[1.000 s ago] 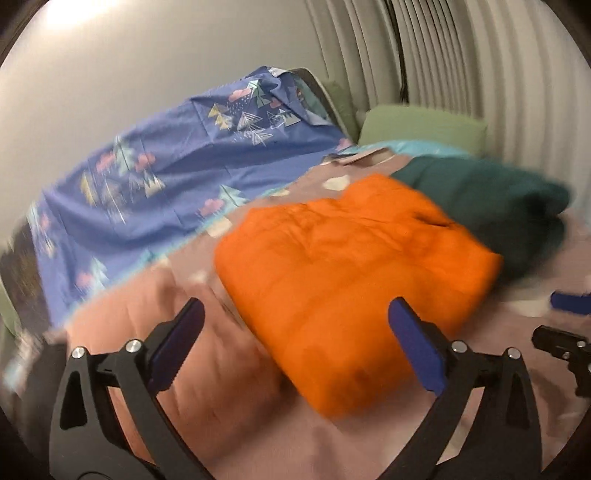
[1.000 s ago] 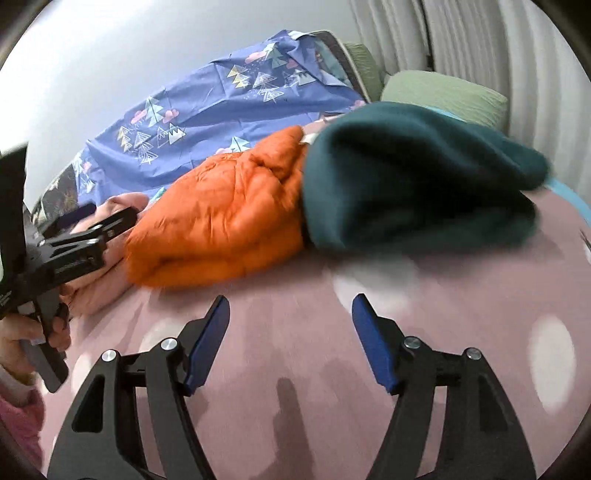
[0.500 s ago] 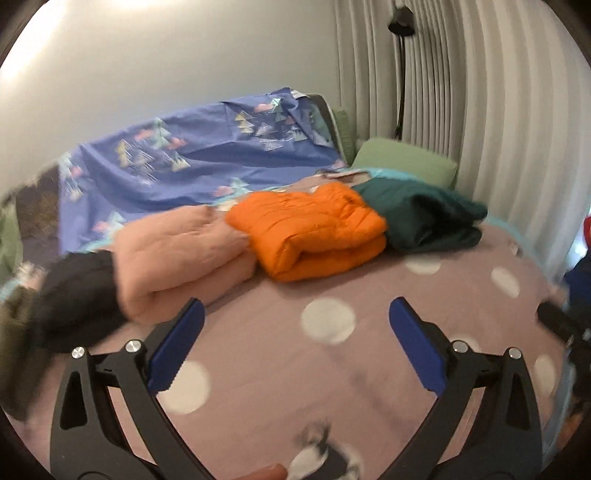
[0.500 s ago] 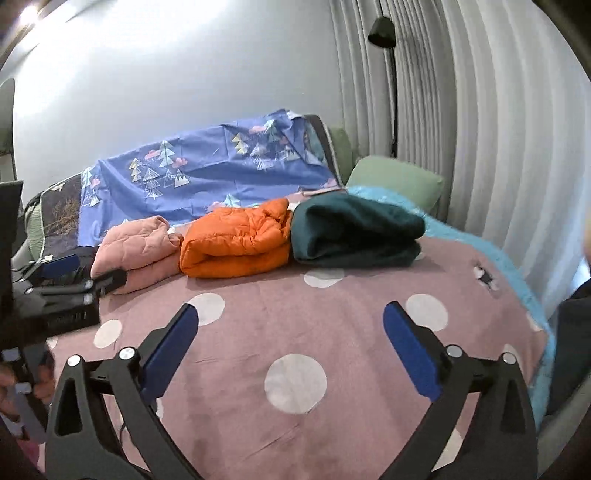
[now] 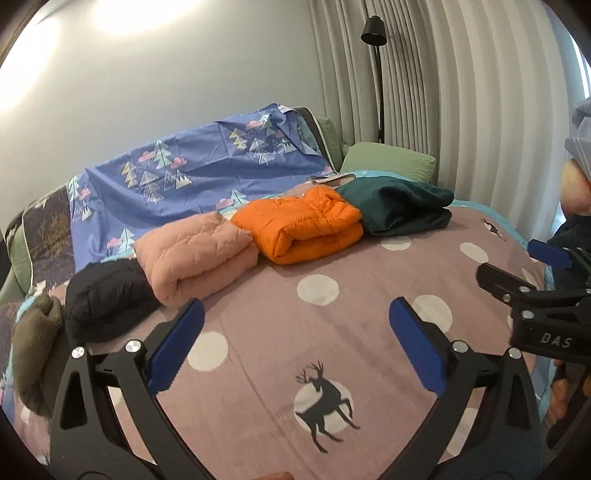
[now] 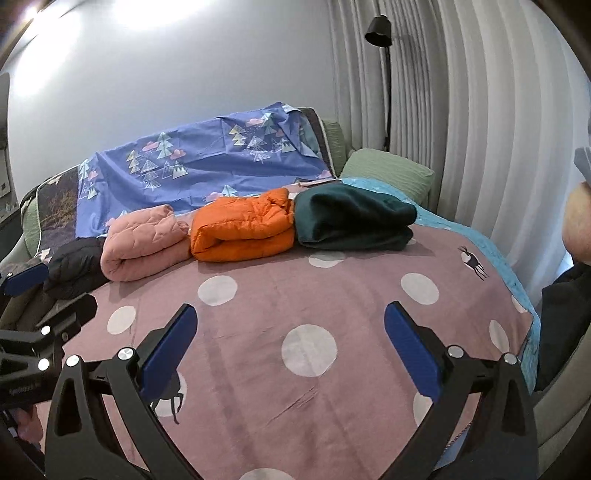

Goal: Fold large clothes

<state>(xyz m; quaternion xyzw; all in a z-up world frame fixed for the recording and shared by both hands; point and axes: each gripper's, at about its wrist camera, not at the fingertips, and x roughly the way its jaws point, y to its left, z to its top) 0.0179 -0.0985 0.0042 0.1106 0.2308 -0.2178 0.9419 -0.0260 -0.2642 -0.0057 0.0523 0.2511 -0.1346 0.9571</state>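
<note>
1. We have folded clothes lined up in a row at the far side of the bed (image 6: 332,369): a dark green garment (image 6: 354,218), an orange puffer jacket (image 6: 242,229) touching it, then a pink quilted jacket (image 6: 142,243), then a black jacket (image 5: 107,299).
2. An olive fleece bundle (image 5: 33,347) ends the row, just beside the black one.
3. Our right tongs (image 6: 290,354) hang over the bare dotted bedspread, jaws just sprung wide apart, nothing between them.
4. Our left tongs (image 5: 295,350) hover above the deer print (image 5: 325,406), jaws spread wide and empty too.
5. Behind the row we see a blue tree-print sheet (image 6: 207,162), a green pillow (image 6: 391,170), a black floor lamp (image 6: 380,33) and pale curtains (image 6: 480,147).
</note>
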